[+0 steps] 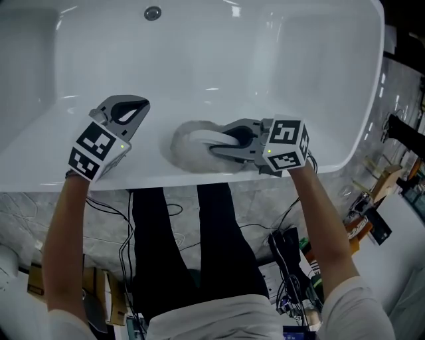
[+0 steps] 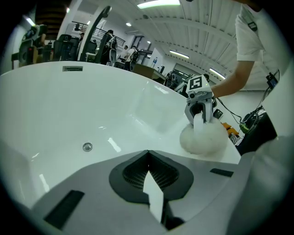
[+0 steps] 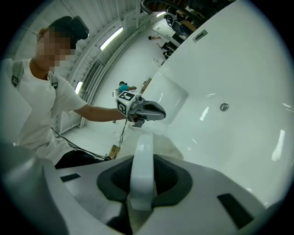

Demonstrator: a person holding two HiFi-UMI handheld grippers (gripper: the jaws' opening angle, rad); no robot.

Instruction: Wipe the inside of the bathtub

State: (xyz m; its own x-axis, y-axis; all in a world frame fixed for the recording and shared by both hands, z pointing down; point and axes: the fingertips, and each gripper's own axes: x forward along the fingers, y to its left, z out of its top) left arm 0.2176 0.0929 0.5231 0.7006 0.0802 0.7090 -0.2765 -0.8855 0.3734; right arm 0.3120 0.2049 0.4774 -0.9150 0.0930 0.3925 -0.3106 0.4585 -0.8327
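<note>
The white bathtub (image 1: 219,60) fills the top of the head view, its drain (image 1: 153,12) at the far side. A fluffy white wiping pad (image 1: 186,147) rests on the tub's near rim. My right gripper (image 1: 229,141) is shut on the pad's white handle (image 1: 207,137), which points left. The same handle (image 3: 141,179) runs between the jaws in the right gripper view. My left gripper (image 1: 133,111) hovers over the rim to the pad's left, shut and empty. From the left gripper view the pad (image 2: 202,137) shows under the right gripper (image 2: 200,110).
The person's black-trousered legs (image 1: 179,246) stand against the tub's near side. Cables and boxes (image 1: 292,265) lie on the floor at the right. An overflow slot (image 2: 72,69) sits on the tub's far wall, the drain (image 2: 87,147) below it. People stand in the background (image 2: 110,41).
</note>
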